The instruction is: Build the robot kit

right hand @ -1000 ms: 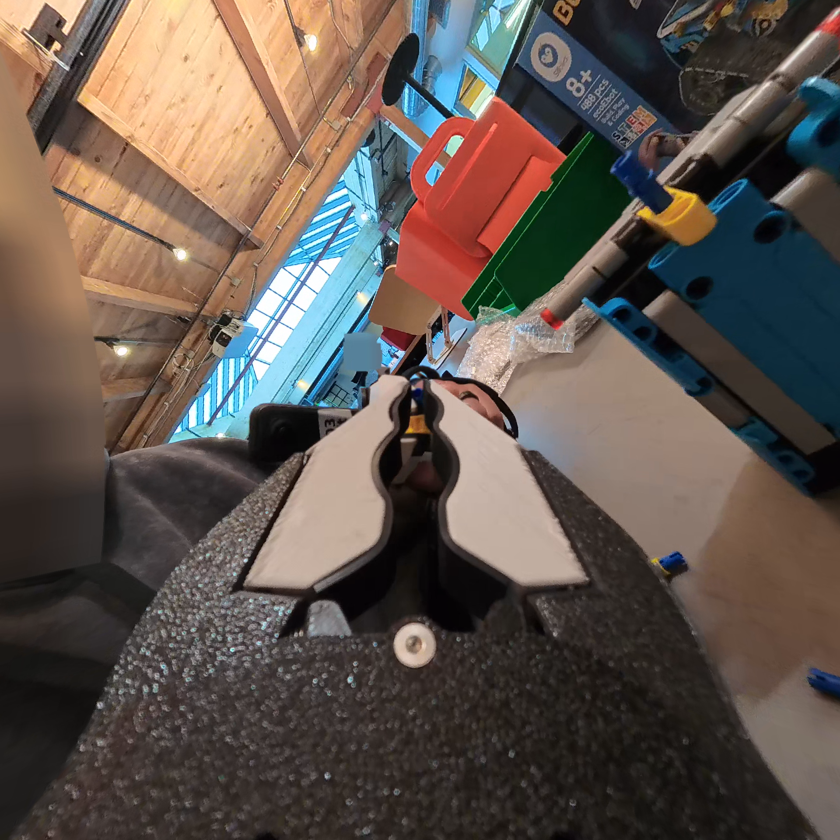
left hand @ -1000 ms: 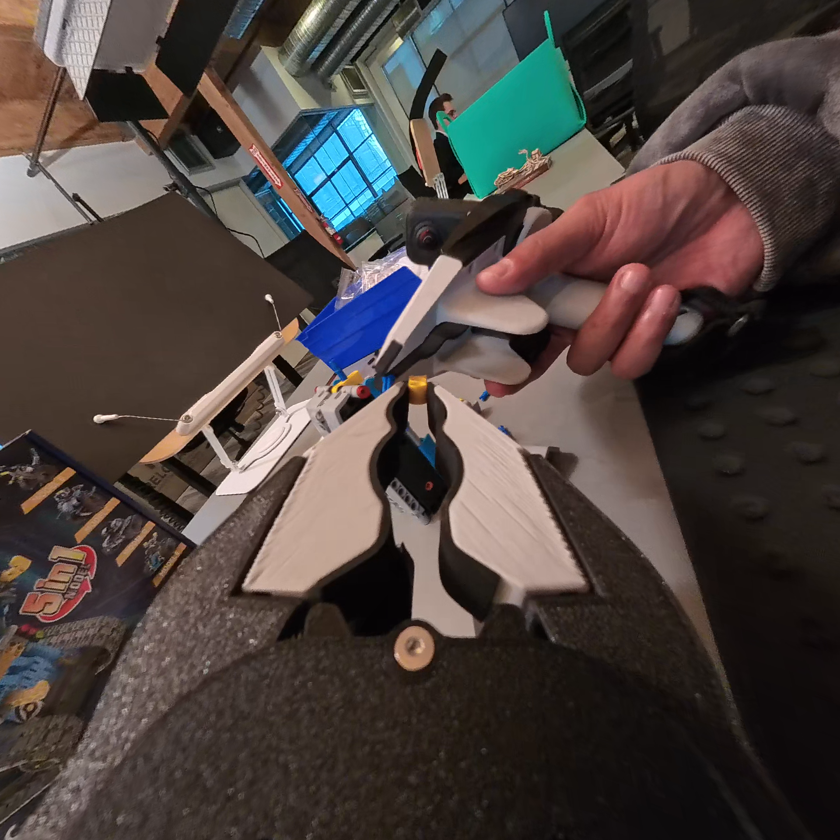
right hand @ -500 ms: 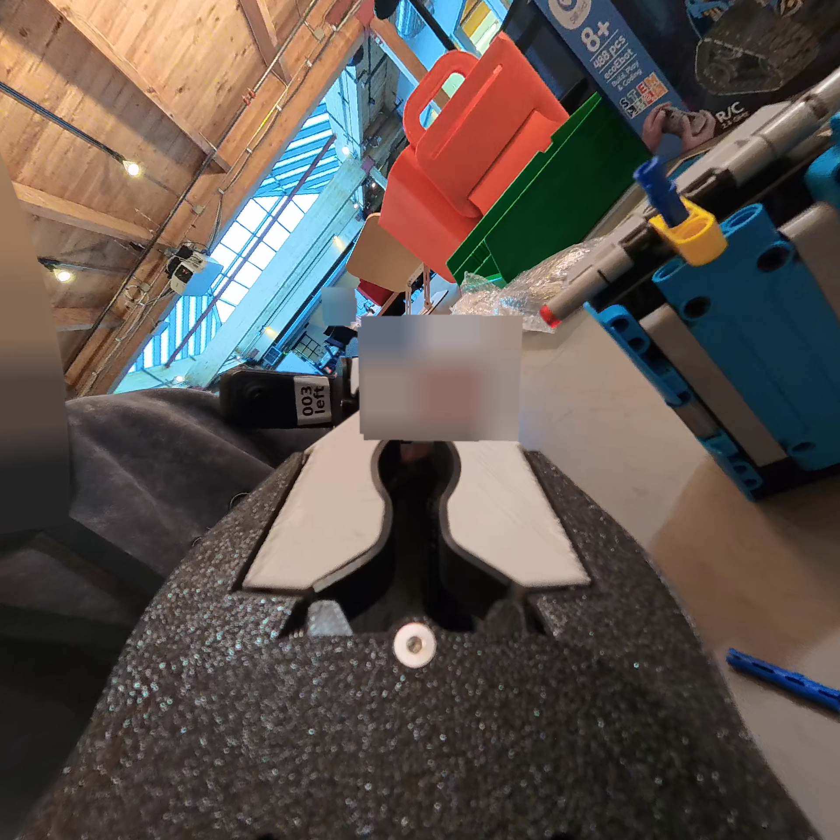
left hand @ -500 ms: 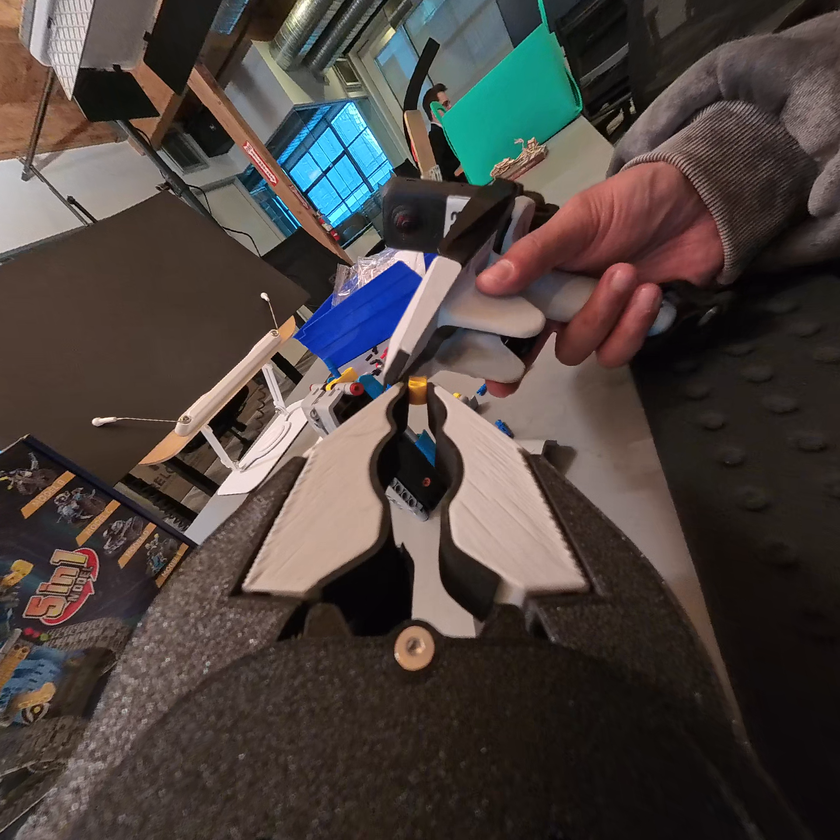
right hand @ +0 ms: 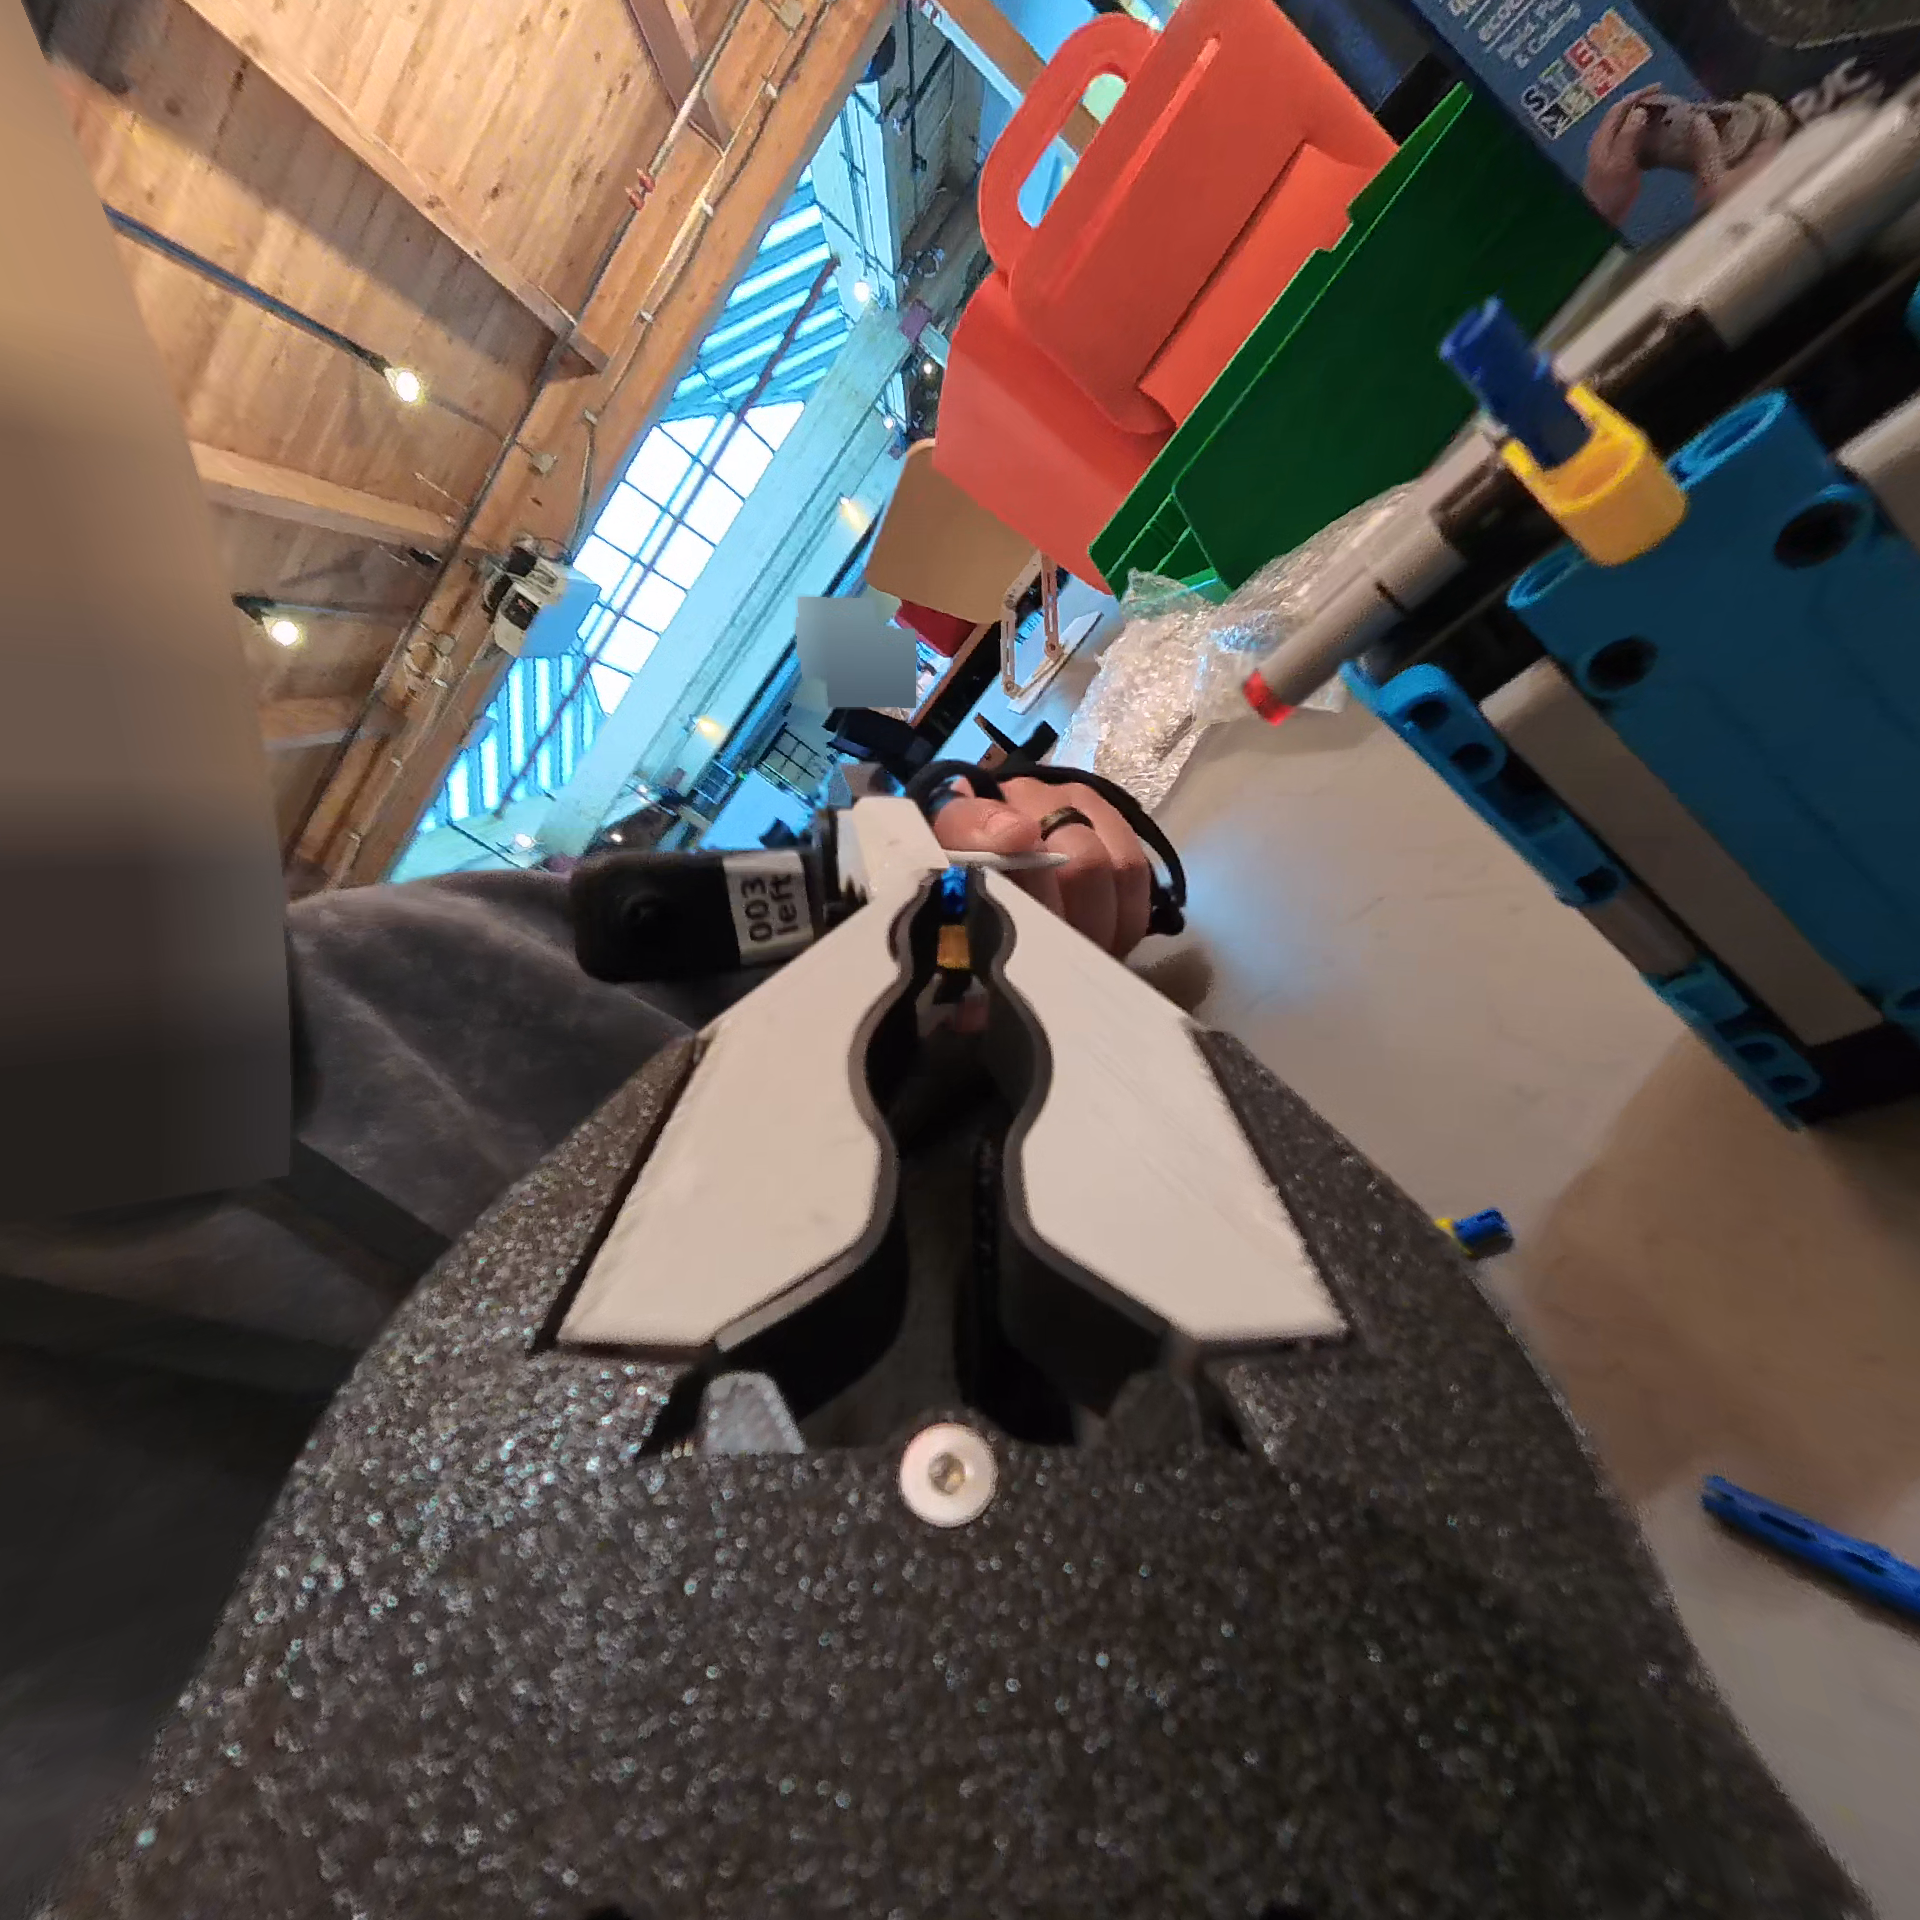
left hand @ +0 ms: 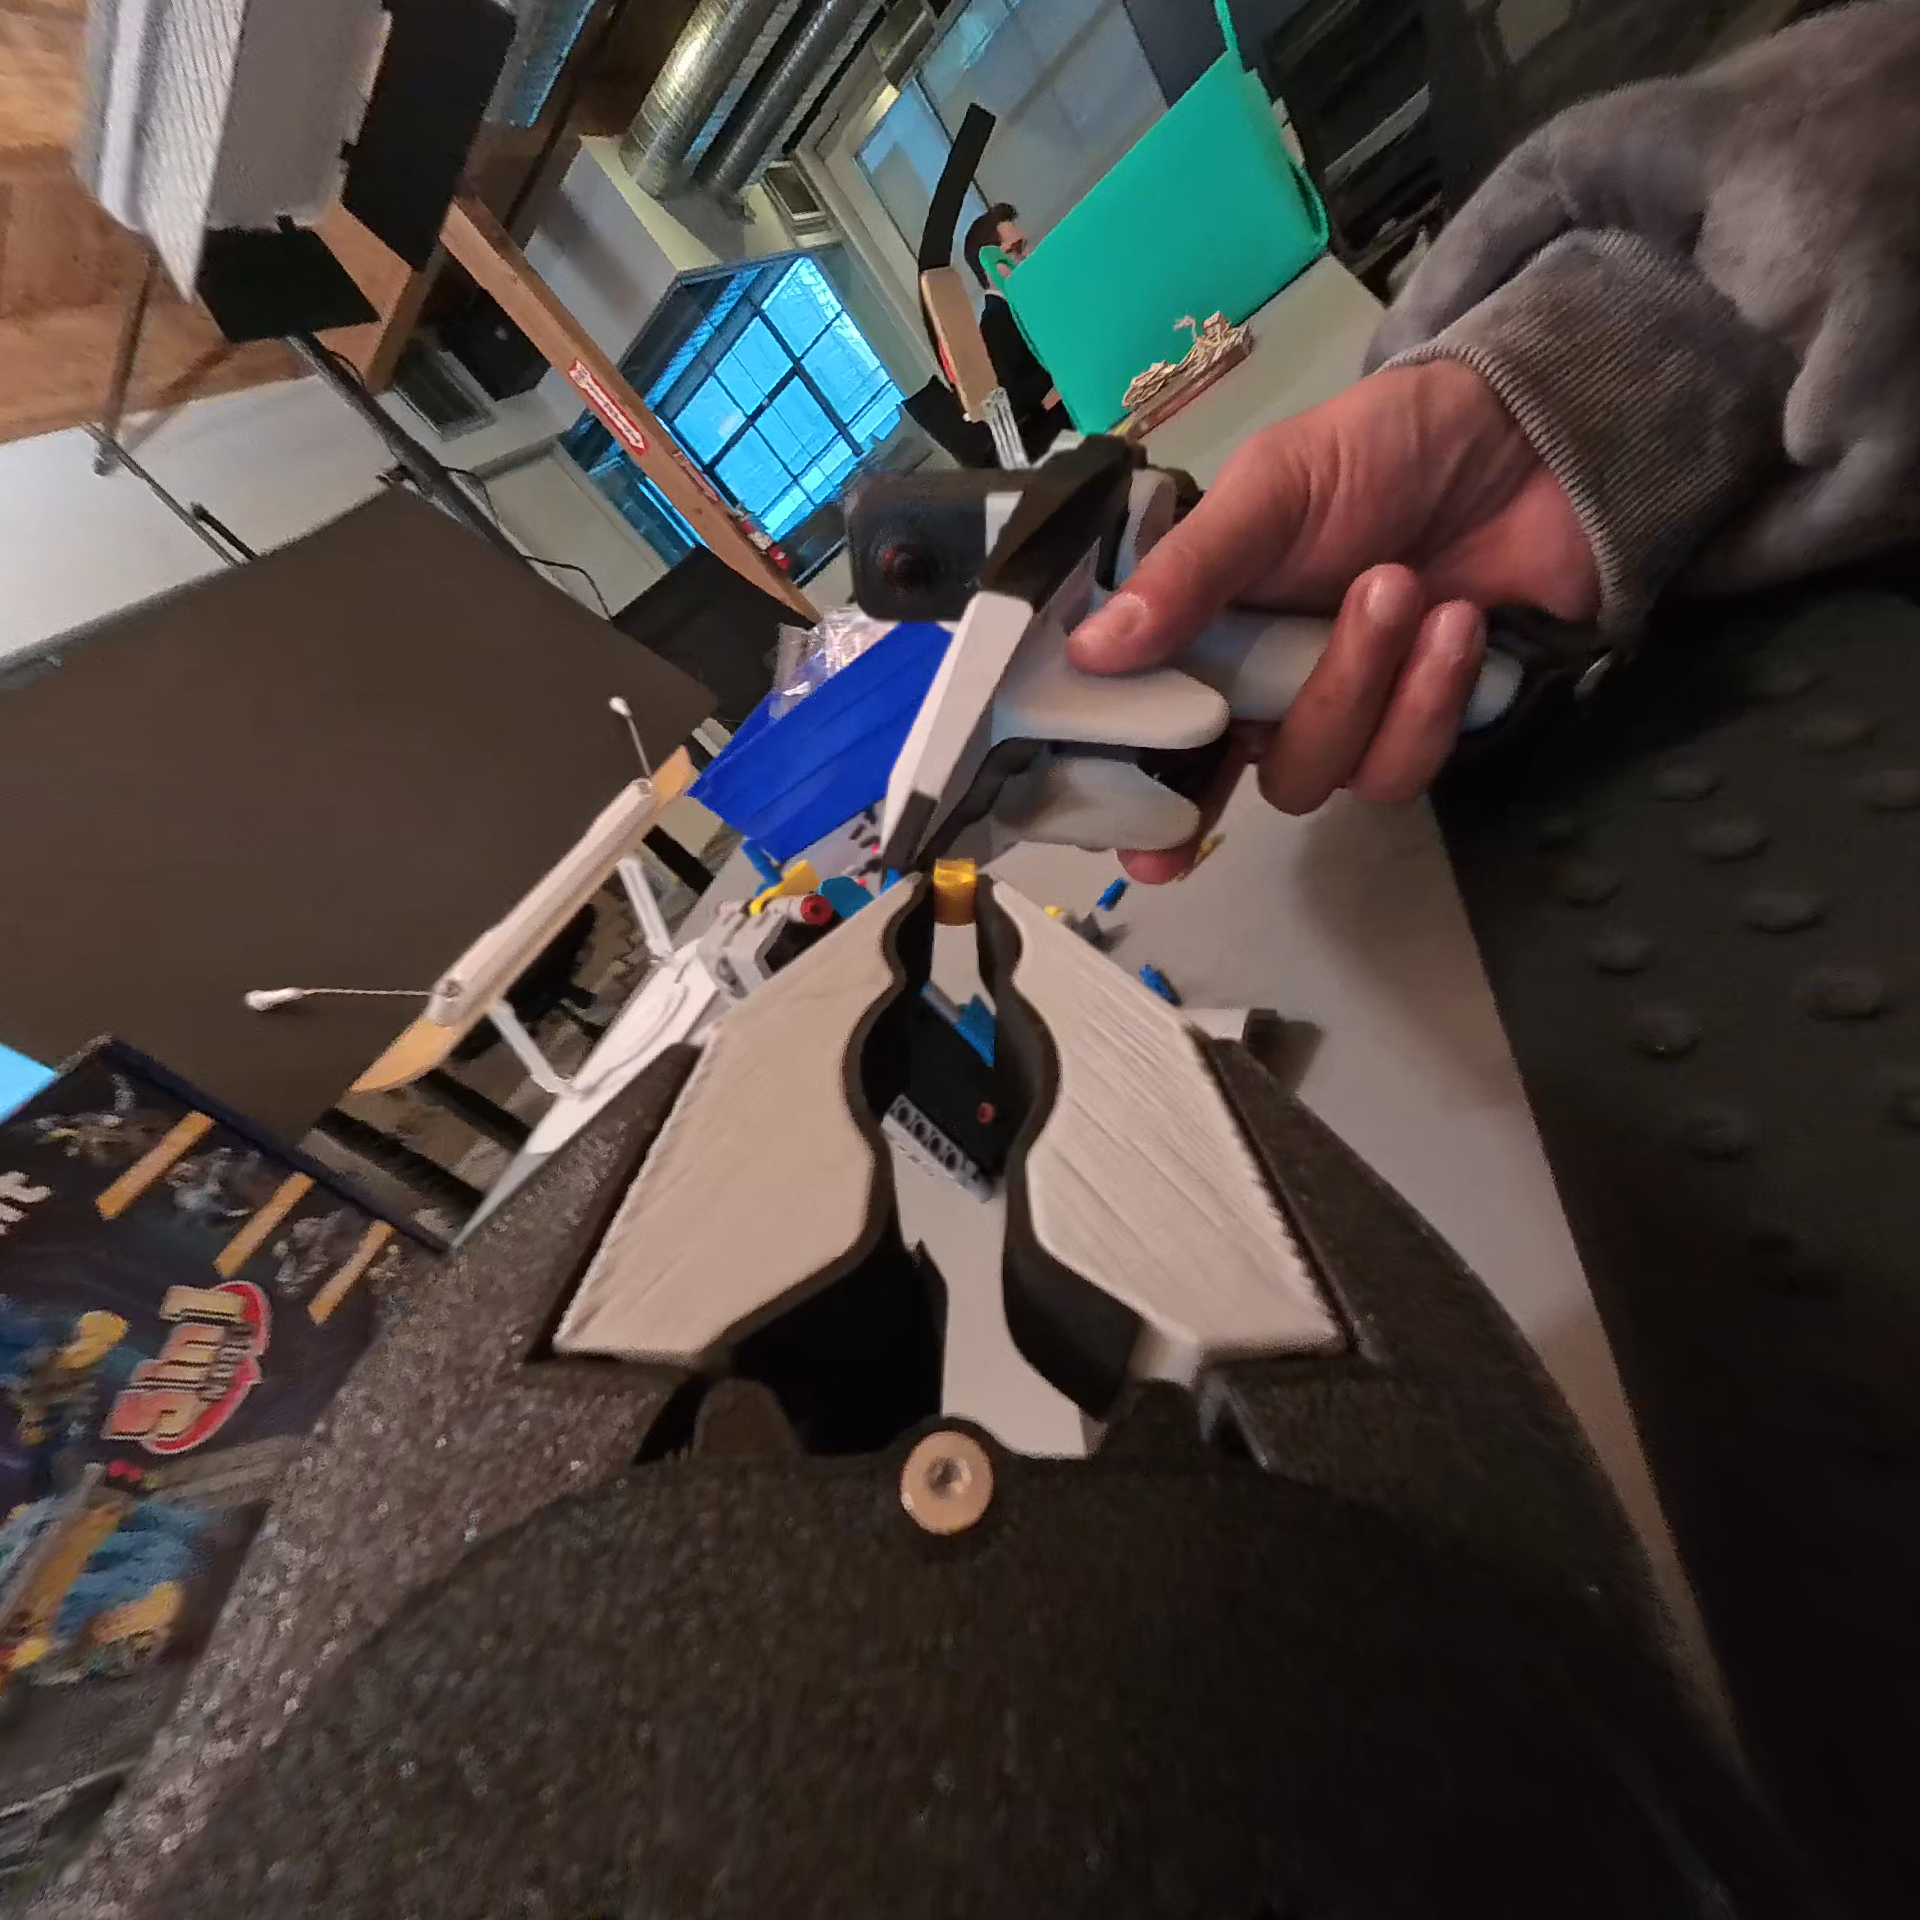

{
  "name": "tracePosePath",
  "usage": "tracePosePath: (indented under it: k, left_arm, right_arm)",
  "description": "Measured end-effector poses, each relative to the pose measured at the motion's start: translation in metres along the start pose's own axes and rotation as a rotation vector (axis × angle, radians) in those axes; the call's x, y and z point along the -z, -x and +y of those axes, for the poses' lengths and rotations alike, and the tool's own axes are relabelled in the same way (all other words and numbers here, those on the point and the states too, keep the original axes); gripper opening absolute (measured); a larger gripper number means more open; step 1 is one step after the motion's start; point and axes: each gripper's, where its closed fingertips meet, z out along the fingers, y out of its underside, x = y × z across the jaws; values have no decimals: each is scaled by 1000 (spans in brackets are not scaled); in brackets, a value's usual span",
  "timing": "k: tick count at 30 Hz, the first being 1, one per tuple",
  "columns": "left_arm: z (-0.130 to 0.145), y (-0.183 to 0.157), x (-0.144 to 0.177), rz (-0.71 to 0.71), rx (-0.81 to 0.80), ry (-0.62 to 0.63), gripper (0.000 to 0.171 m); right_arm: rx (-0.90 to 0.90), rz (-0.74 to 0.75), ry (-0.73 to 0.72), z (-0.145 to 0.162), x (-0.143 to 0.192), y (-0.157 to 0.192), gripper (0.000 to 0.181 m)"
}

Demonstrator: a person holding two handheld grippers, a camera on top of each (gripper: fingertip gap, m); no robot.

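My left gripper (left hand: 954, 883) is shut on a small yellow piece (left hand: 954, 891) at its fingertips. My right gripper (right hand: 951, 902), held by a hand in a grey sleeve (left hand: 1351, 582), meets it tip to tip. Its jaws are nearly closed on a small blue pin (right hand: 951, 891), with the yellow piece (right hand: 951, 945) right below it. The left gripper's camera and white finger (right hand: 894, 831) face me in the right wrist view. A blue, grey and black brick model (right hand: 1714, 727) with a yellow connector (right hand: 1590, 488) stands on the table to the right.
On the grey table (left hand: 1382, 1091) lie loose blue pins (right hand: 1808, 1543). A blue bin (left hand: 821, 748), a toy box (left hand: 156, 1351), a black board (left hand: 312, 779), a red case (right hand: 1122, 312), a green bin (right hand: 1351, 395) and bubble wrap (right hand: 1174, 665) stand around it. A studded black mat (left hand: 1714, 987) lies to the right. Both grippers' tips are close together, under 4 cm apart.
Both grippers stay tip to tip on the small piece. The right gripper and its hand have shifted slightly, and the right view has tilted, bringing the brick model closer.
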Motion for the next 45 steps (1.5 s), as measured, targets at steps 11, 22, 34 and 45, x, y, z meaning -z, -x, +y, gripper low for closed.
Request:
tracePosePath:
  k: [11, 22, 34, 45]
  left_arm:
    - [29, 28, 2, 49, 275, 50, 6]
    - [21, 72, 20, 380, 1276, -309, 7]
    - [29, 52, 9, 454, 1252, -202, 6]
    - [37, 56, 4, 456, 1318, -195, 6]
  right_arm:
    - [546, 405, -88, -55, 85, -25, 5]
    - [583, 361, -119, -55, 87, -24, 5]
    - [514, 425, -116, -61, 95, -49, 4]
    - [527, 426, -151, -67, 99, -49, 4]
